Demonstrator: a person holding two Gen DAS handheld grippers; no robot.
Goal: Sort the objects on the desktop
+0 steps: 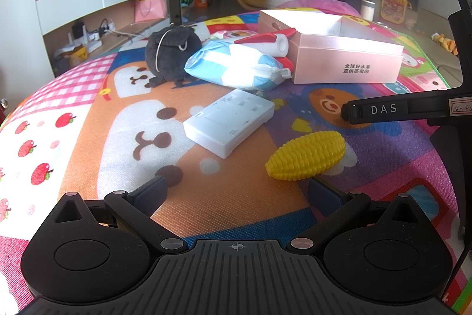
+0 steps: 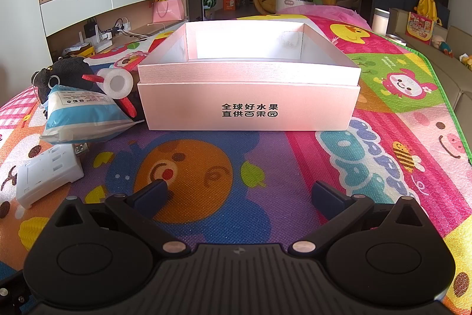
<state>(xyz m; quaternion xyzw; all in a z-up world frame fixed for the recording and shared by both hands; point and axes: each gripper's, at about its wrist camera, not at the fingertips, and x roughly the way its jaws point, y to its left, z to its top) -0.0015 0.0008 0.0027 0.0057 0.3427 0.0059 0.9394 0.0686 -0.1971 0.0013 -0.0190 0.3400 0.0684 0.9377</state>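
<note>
Left tool (image 1: 237, 191) spread wide over the cartoon mat (image 1: 88, 114), gripping nothing; yellow toy corn (image 1: 305, 155) sits right of centre, white plastic case (image 1: 228, 121) dead centre. Right tool (image 2: 239, 192) gapes wide and empty too, facing the open pink box (image 2: 247, 105) mid-frame. Black plush (image 2: 63, 76), blue wipes pack (image 2: 82, 114) and foam roll (image 2: 116, 84) crowd the left.

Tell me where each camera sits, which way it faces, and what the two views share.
Left wrist: on the left tongs, open, low over the mat, facing the yellow corn and white case; the right tongs' finger enters at right.
Right wrist: on the right tongs, open, squarely facing the pink box.
Shared: pink box, white case, wipes pack.
</note>
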